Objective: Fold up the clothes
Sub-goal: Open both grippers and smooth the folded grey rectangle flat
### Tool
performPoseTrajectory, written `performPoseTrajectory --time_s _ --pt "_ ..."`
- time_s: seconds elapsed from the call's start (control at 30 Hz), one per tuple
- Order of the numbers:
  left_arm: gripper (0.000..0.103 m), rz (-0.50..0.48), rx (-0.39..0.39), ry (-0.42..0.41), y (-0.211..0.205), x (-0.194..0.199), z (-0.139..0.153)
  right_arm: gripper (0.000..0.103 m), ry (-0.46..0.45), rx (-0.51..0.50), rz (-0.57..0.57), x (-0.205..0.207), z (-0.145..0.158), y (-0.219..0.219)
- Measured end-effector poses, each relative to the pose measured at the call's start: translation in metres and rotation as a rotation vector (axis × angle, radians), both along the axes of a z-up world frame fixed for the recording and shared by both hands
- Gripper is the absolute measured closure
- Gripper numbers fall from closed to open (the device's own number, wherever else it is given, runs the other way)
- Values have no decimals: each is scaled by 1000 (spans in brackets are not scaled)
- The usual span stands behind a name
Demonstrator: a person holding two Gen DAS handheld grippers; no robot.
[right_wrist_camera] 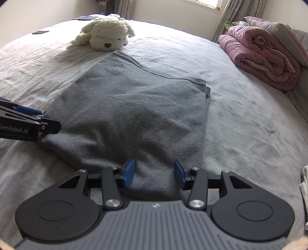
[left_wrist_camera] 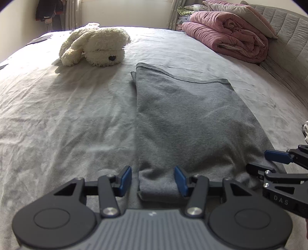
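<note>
A grey garment (left_wrist_camera: 192,119) (right_wrist_camera: 130,107), folded into a long rectangle, lies flat on the pale grey bed sheet (left_wrist_camera: 57,115) (right_wrist_camera: 240,125). My left gripper (left_wrist_camera: 153,180) (right_wrist_camera: 41,119) is at its near left corner. The jaws stand apart and a bunched fold of the cloth lies between them; the left pad is clear of it. My right gripper (right_wrist_camera: 154,173) (left_wrist_camera: 269,163) is over the near right corner. Its blue pads are spread, with grey cloth lying in the gap and not pinched.
A cream plush dog (left_wrist_camera: 96,46) (right_wrist_camera: 105,34) lies beyond the garment's far end. A rolled pink quilt (left_wrist_camera: 227,34) (right_wrist_camera: 263,52) and a pillow (left_wrist_camera: 242,11) sit by the padded headboard (left_wrist_camera: 288,23) at right. White cloth (right_wrist_camera: 304,182) shows at the right edge.
</note>
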State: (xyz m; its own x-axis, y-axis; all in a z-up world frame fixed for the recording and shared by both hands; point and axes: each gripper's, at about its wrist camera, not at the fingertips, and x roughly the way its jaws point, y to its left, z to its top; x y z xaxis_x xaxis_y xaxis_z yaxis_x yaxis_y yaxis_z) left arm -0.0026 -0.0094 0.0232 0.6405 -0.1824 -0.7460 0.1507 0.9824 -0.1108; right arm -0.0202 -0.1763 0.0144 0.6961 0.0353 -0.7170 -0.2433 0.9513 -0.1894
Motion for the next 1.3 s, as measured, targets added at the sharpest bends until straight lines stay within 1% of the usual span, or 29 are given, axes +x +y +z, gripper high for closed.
performPoseTrajectory --time_s 0.17,0.27,0.3,0.33,0.43,0.67,0.8,0.87,0.9,1.0,1.07,1.1,1.13,1.2,1.23,1.3 --pt "51 6 6 -2 10 -1 0 54 -5 27 1 -7 0 -18" --pt "51 9 7 -3 16 -2 0 51 3 49 2 -8 1 -30" --pt "51 8 8 -5 17 -3 0 46 6 53 -3 -9 1 -33" --pt "51 5 11 -7 18 -4 -1 44 9 57 -8 -9 1 -36" --pt "51 4 24 -12 21 -7 0 44 23 89 -22 -8 1 -45" --pt "51 11 2 -5 31 -8 3 44 50 140 -58 -8 7 -56" --pt "51 26 -18 1 37 -11 10 44 45 111 -71 -9 11 -55" --pt "52 37 -32 1 41 -12 13 44 35 46 -110 -10 12 -57" --pt "53 44 -33 -5 43 -12 15 44 35 37 -119 -10 12 -61" --pt "53 37 -38 -21 42 -14 19 44 29 55 -128 -11 13 -64" --pt "54 19 -45 -30 37 -17 22 48 14 67 -110 -14 15 -60" --pt "54 9 -48 -38 35 -18 23 52 7 77 -96 -15 16 -58" --pt "54 -2 -51 -47 31 -20 25 59 0 86 -82 -17 18 -55" --pt "55 -37 -48 -70 23 -25 26 66 -5 108 -49 -17 21 -47" --pt "55 -50 -47 -80 19 -27 26 73 -6 119 -35 -17 22 -44" --pt "55 -85 -53 -85 11 -31 24 81 5 135 -3 -19 20 -36"
